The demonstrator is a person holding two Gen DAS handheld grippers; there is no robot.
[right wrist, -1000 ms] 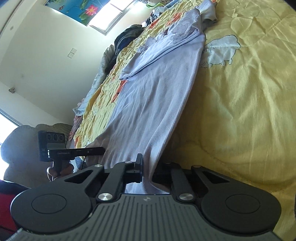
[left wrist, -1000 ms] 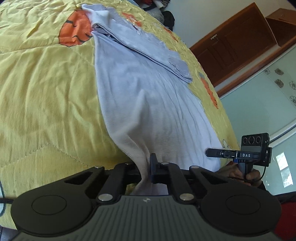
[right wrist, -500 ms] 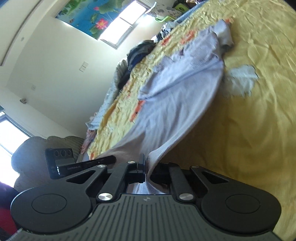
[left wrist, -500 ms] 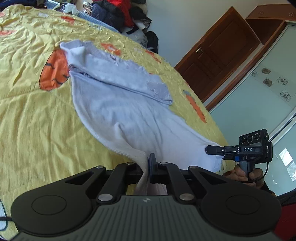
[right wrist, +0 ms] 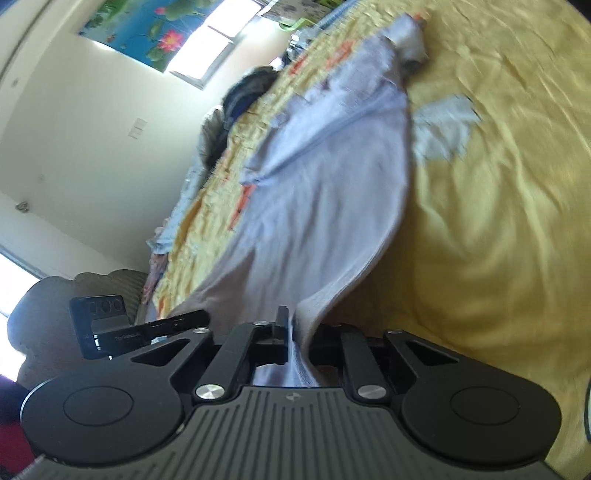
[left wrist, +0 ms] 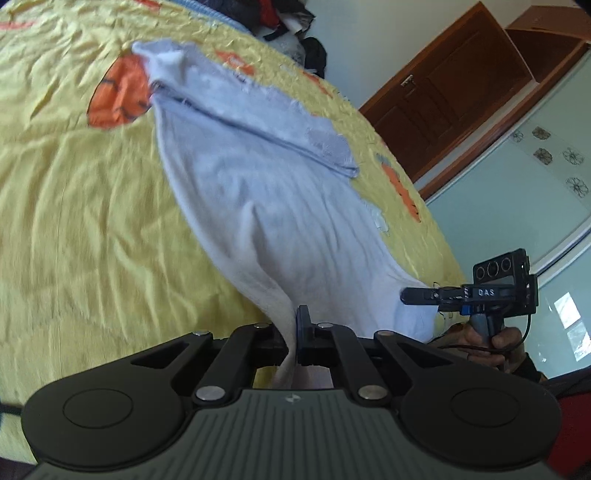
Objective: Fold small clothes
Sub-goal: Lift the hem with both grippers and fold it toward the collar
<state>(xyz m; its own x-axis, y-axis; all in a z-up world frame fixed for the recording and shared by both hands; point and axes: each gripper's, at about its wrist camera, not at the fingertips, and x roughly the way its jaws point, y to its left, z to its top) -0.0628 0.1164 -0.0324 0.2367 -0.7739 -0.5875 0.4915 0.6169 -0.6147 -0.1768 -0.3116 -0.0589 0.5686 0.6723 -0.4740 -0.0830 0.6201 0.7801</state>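
A pale lilac garment [left wrist: 280, 206] lies lengthwise on a yellow bedspread [left wrist: 74, 221], its far end folded over. My left gripper [left wrist: 295, 321] is shut on the near hem, which hangs pinched between its fingers. In the right wrist view the same garment [right wrist: 332, 206] runs into my right gripper [right wrist: 301, 325]. Its jaws are opening, with a gap at the left finger and the hem still hanging between them. From the left wrist view, the right gripper [left wrist: 417, 295] sits at the hem's other corner, held by a hand [left wrist: 491, 339]. The left gripper [right wrist: 184, 319] shows in the right wrist view.
The bedspread [right wrist: 480, 221] carries orange carrot prints [left wrist: 118, 96] and a pale sheep patch [right wrist: 443, 125]. A heap of dark clothes [left wrist: 288, 18] lies at the far end of the bed. A brown wooden door [left wrist: 454, 96] and a glass panel stand to the right.
The near hem has come up off the bed and the cloth now hangs in a curve. The right gripper's jaws have parted around the hem. The left grip is unchanged.
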